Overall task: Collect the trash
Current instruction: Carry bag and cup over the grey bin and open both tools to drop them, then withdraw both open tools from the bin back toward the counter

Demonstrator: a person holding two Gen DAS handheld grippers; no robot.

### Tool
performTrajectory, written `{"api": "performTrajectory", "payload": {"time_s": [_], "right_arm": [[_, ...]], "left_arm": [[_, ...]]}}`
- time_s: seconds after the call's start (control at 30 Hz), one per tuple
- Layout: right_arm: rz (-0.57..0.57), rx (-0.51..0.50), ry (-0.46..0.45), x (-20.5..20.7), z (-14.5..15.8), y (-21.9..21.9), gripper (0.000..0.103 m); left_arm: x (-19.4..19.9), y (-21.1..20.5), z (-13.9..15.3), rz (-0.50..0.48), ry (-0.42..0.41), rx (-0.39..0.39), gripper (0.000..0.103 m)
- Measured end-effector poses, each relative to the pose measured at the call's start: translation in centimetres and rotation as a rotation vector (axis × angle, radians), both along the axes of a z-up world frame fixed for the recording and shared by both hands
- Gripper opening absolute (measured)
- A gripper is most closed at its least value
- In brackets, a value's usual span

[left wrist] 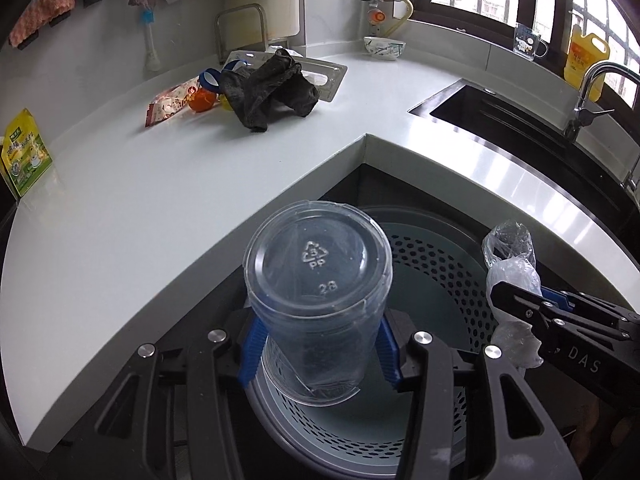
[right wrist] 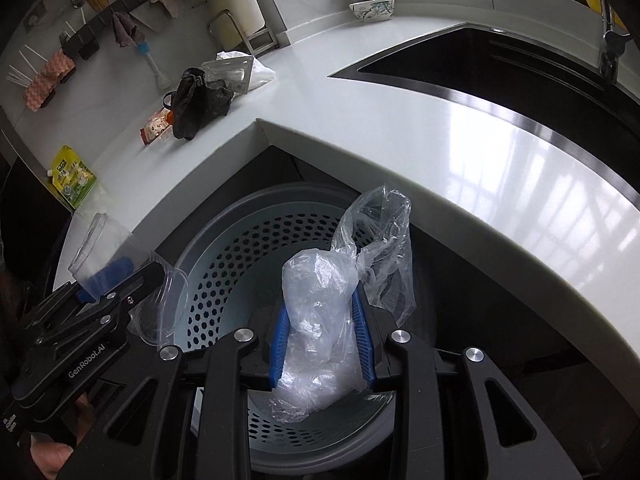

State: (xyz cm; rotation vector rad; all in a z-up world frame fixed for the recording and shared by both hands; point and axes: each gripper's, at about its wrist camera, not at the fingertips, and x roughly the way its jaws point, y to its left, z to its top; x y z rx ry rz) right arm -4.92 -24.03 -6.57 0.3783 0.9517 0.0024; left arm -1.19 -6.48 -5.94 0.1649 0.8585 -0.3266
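My left gripper (left wrist: 318, 344) is shut on a clear plastic cup (left wrist: 316, 280), its bottom facing the camera, held over the perforated grey trash bin (left wrist: 436, 264) below the counter corner. My right gripper (right wrist: 322, 340) is shut on a crumpled clear plastic bag (right wrist: 320, 312), held over the same bin (right wrist: 224, 264). The right gripper with the bag (left wrist: 510, 264) shows at the right of the left wrist view. The left gripper with the cup (right wrist: 120, 268) shows at the left of the right wrist view. The bin looks empty inside.
On the white counter (left wrist: 160, 184) lie a black cloth (left wrist: 272, 88), a clear plastic blister tray (left wrist: 324, 70), a snack wrapper (left wrist: 170, 106), an orange item (left wrist: 202, 100) and a green-yellow pouch (left wrist: 24, 152). A bowl (left wrist: 384, 48) stands at the back; sink (left wrist: 512, 120) and faucet (left wrist: 592, 92) are right.
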Motion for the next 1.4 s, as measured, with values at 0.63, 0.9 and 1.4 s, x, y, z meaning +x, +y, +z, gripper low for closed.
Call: {"api": "performTrajectory", "payload": {"time_s": [0.63,0.9,1.4], "right_arm": [[0.025,0.042,0.048,0.9,-2.5,0.1,0.041],[0.013,0.044,0.026,0.6,-2.0,-0.3,0.052],[0.003,0.045,0.024,0.4,-1.8,-0.5,0.052]], "left_arm": [[0.7,0.0,-1.6,0.001,0.045,0.018,0.067],[0.6,0.3,-1.2,0.011,0.034,0.019,0.069],[0.5,1.0,-0.9,0.026,0.033,0.016,0.073]]}}
